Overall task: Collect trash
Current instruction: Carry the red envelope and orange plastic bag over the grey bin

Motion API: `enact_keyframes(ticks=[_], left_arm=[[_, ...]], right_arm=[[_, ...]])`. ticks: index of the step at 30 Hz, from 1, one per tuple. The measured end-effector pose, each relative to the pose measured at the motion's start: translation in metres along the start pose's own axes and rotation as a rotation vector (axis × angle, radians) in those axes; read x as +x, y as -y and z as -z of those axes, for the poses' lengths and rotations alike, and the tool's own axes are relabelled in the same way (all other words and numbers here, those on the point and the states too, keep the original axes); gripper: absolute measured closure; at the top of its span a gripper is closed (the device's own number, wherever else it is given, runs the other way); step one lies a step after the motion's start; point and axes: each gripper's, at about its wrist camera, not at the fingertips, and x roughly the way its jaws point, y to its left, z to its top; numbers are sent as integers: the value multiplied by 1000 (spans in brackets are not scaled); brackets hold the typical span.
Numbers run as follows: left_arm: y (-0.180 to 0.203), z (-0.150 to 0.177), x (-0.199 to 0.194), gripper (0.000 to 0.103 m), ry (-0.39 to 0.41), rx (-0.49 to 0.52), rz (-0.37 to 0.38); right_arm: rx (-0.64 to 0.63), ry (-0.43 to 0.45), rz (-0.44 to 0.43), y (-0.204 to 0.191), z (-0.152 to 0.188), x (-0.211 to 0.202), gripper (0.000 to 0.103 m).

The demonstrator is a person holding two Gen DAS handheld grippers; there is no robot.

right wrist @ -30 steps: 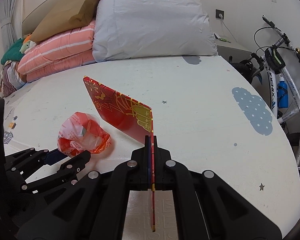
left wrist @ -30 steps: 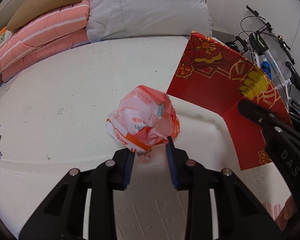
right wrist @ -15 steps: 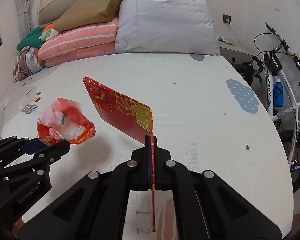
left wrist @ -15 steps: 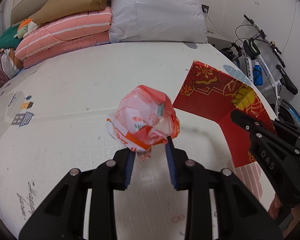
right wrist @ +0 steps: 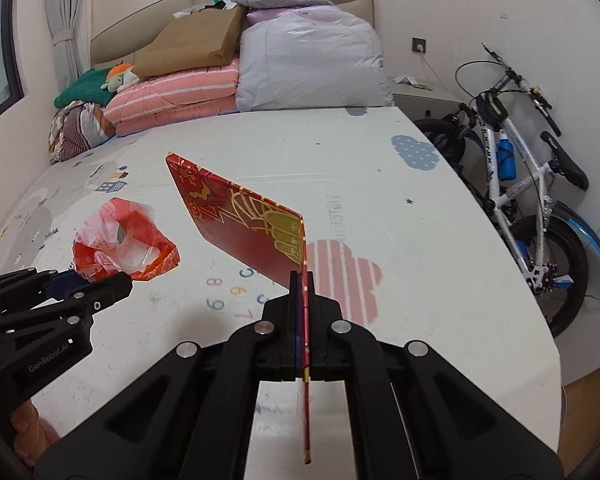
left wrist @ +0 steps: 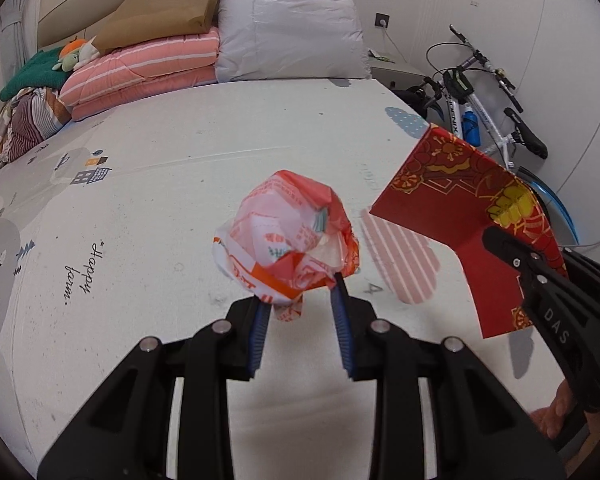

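My left gripper [left wrist: 300, 300] is shut on a crumpled red, orange and white plastic wrapper [left wrist: 288, 244] and holds it above the white play mat [left wrist: 160, 200]. The wrapper also shows in the right wrist view [right wrist: 120, 246], with the left gripper [right wrist: 88, 284] at the lower left. My right gripper [right wrist: 302, 284] is shut on a flat red envelope with gold print [right wrist: 244, 224], held on edge above the mat. In the left wrist view the envelope [left wrist: 460, 216] is to the right of the wrapper, with the right gripper [left wrist: 512, 256] behind it.
Folded pink striped quilts [right wrist: 180, 96], a large white bagged pillow [right wrist: 312, 64] and a brown paper bag [right wrist: 196, 40] are stacked at the mat's far end. A white and blue bicycle [right wrist: 528, 184] stands against the wall on the right.
Both grippers have lifted and drawn back with their loads; the mat now lies farther below and more of the room shows. Grips are unchanged.
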Motion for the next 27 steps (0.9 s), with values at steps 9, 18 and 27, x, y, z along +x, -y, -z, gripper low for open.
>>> enact_keyframes(ticks=[9, 18, 27], left_arm=[[130, 26, -70, 73, 79, 173, 132], [284, 43, -74, 72, 62, 387, 320], [394, 60, -21, 72, -27, 518, 409]], right_arm=[[141, 105, 179, 119, 49, -122, 103], [385, 150, 435, 272, 127, -216, 103], [554, 99, 553, 371, 185, -208, 103]])
